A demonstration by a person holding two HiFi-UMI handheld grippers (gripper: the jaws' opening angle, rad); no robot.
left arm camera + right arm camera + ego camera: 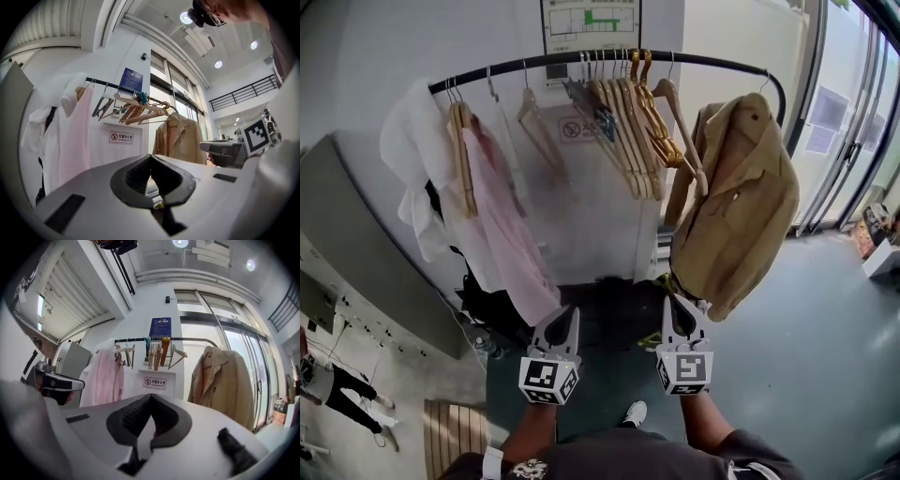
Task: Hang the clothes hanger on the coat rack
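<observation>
Room: white wall [412, 56] behind, grey floor [806, 356] below, tall windows [853, 122] at the right.
Coat rack: black rail [703, 59] runs across the wall and bends down at its right end.
Clothes hanger: only its thin hook [765, 84] shows; the rest is hidden under a tan jacket [741, 197].
Hanger place: hooked over the rail near the right-hand bend, apart from the other hangers.
Hanger axis: the jacket's shoulders spread left to right, so the long axis lies roughly across the right gripper view. The hook is up and the jacket's open front is turned toward the grippers.
Other hangers: a tight bunch of bare wooden hangers [628, 122] sits mid-rail, arms slanting down.
Left of rack: pink shirt [502, 234] on a wooden hanger, white garment [408, 150] beyond it.
Sign: small no-smoking plate [578, 129] on the wall behind the bunch.
Left gripper [570, 311]: low before the rack, jaws clenched together, nothing between them.
Right gripper [677, 302]: just below the jacket's hem, jaws pressed together and empty.
</observation>
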